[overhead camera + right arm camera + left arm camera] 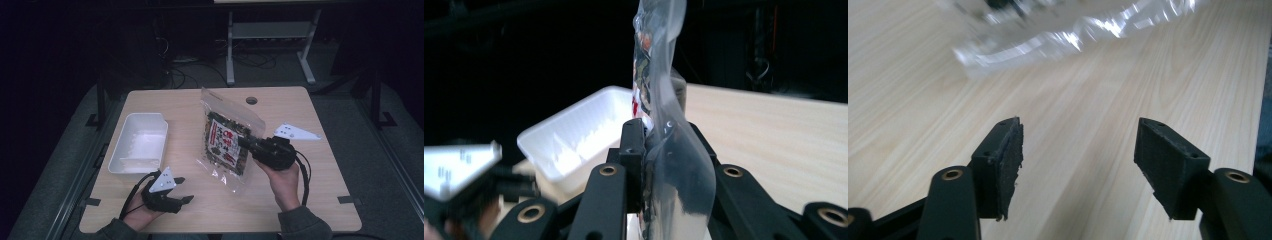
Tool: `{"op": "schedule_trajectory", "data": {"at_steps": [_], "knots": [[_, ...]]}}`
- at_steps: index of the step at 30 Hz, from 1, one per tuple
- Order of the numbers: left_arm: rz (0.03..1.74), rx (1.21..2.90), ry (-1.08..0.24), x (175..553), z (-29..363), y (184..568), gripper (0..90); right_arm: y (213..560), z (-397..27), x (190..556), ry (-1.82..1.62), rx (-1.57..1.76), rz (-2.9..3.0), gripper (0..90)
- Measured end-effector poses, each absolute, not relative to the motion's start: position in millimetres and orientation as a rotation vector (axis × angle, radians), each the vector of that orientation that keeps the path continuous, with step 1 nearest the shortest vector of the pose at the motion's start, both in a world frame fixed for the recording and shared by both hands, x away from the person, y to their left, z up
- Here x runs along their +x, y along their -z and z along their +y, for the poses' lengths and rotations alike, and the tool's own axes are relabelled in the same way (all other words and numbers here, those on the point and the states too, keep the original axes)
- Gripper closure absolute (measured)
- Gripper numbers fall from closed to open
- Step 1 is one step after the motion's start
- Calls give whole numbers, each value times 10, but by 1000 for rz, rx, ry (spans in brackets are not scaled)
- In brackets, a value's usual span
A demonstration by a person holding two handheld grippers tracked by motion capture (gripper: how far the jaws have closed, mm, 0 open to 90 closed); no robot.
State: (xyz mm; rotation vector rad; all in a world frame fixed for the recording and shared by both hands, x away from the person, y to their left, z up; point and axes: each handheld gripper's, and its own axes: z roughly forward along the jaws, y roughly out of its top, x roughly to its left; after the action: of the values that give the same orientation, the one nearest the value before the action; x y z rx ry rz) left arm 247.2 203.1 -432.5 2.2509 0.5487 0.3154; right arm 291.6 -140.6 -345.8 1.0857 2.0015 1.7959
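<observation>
A clear snack bag [227, 137] with a dark filling and a red-and-white label hangs lifted over the middle of the wooden table [325, 165]. My right gripper [246, 142] is shut on the bag's right edge. In the right gripper view the bag [659, 85] stands on edge between the closed jaws of the right gripper [646, 137]. My left gripper [184, 189] rests near the table's front left, open, nothing between its fingers. In the left gripper view the left gripper [1078, 150] points over bare wood toward the bag's clear lower edge [1048, 35].
A white rectangular bin [140, 142] stands at the table's left side, also seen as the white bin [579, 135] behind the bag. A round cable hole [251, 100] sits near the far edge. Desk legs and cables stand on the dark floor beyond.
</observation>
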Motion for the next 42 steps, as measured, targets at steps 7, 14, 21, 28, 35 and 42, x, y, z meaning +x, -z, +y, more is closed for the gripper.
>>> {"op": "schedule_trajectory", "data": {"at_steps": [7, 14, 21, 28, 35, 42], "knots": [[528, 2267, -314, 2428, 2082, 4326, 302, 3275, -1049, 3080, -1874, 1091, 1912, 751], [492, 2279, -301, 2379, 2141, 4329, 272, 3129, -667, 3303, -1879, 1113, 1823, 751], [495, 2284, -307, 2361, 2226, 4330, 266, 3023, -267, 3503, -1824, 1094, 1831, 751], [500, 2299, -310, 2338, 2302, 4350, 261, 2956, 132, 3621, -1793, 1053, 1847, 752], [502, 2319, -313, 2313, 2361, 4366, 258, 2953, 528, 3729, -1785, 1006, 1860, 754], [512, 2330, -307, 2327, 2402, 4381, 257, 3045, 885, 3895, -1754, 1009, 1880, 754]]}}
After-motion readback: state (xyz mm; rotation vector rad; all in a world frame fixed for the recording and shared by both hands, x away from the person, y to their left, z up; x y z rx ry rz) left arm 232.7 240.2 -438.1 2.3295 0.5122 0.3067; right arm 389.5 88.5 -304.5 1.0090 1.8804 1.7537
